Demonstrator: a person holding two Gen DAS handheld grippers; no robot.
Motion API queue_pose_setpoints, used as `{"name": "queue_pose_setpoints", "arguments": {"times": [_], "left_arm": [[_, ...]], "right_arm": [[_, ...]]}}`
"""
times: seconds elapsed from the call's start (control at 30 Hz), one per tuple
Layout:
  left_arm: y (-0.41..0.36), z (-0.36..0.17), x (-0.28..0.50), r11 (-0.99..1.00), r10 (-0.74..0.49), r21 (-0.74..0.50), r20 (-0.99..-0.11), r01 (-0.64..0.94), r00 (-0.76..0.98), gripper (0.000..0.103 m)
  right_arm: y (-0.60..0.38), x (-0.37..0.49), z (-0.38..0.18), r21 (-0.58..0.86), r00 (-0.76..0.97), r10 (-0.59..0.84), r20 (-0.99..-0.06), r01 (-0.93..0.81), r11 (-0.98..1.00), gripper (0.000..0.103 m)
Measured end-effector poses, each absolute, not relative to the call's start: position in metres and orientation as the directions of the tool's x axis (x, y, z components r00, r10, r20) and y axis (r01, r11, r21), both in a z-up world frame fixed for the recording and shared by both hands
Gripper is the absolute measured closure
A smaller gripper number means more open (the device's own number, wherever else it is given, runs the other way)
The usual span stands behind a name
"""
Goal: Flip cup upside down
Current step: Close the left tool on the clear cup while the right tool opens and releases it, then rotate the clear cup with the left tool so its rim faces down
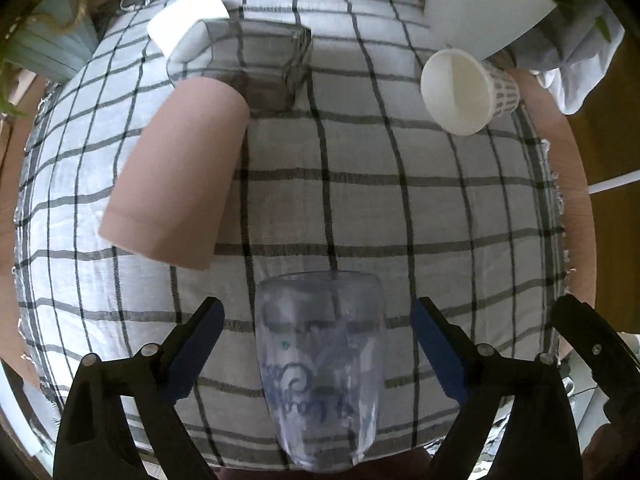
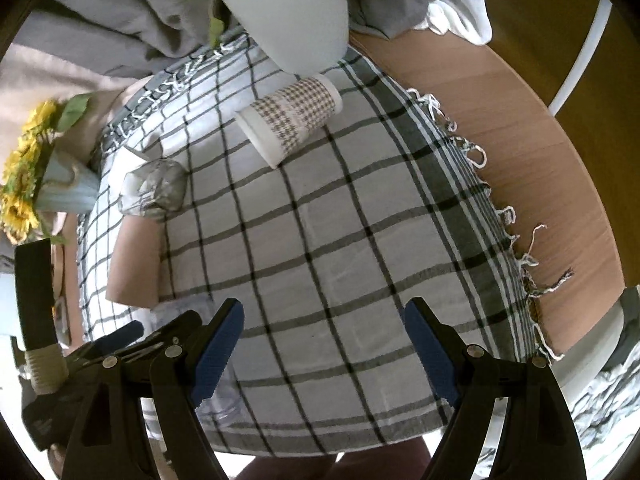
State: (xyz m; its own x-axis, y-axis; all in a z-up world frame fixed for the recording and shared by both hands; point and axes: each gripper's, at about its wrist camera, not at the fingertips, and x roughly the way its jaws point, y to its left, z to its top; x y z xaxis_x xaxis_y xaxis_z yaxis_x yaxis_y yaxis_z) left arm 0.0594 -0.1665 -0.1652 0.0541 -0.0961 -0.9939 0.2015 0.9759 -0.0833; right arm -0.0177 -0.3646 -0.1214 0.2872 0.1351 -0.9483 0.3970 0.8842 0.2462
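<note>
The clear plastic cup with blue lettering lies between the wide-spread left gripper, long axis along its fingers; the right gripper gapes empty nearby.

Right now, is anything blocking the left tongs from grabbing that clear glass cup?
Nothing visible does. The clear cup sits directly between the open left tongs, with only checked cloth around it. The pink cup lies off to one side.

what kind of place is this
Probably a home dining or side table: a fringed checked cloth over a wooden tabletop, with a potted plant and a sunflower vase at its edge.
</note>
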Motion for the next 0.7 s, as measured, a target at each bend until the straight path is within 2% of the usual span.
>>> {"name": "queue_pose_setpoints", "arguments": {"times": [0.1,0.23,0.43,0.7], "left_arm": [[-0.171,-0.173,0.061,0.977,-0.095,-0.086,-0.995,0.196,0.037,0.018],[-0.174,-0.184,0.065,0.979,-0.091,-0.088,-0.996,0.183,0.008,0.032],[-0.176,-0.179,0.064,0.982,-0.098,-0.093,-0.995,0.164,0.024,0.033],[-0.170,-0.137,0.056,0.979,-0.146,-0.128,-0.983,0.159,0.108,0.033]], "right_arm": [[-0.369,-0.016,-0.128,0.246,0.275,0.140,-0.951,0.401,0.882,0.020],[-0.372,-0.013,-0.136,0.246,0.258,0.149,-0.954,0.399,0.883,0.020],[-0.373,-0.011,-0.140,0.255,0.249,0.165,-0.954,0.391,0.885,0.020],[-0.374,-0.009,-0.126,0.293,0.287,0.193,-0.939,0.364,0.884,0.020]]}}
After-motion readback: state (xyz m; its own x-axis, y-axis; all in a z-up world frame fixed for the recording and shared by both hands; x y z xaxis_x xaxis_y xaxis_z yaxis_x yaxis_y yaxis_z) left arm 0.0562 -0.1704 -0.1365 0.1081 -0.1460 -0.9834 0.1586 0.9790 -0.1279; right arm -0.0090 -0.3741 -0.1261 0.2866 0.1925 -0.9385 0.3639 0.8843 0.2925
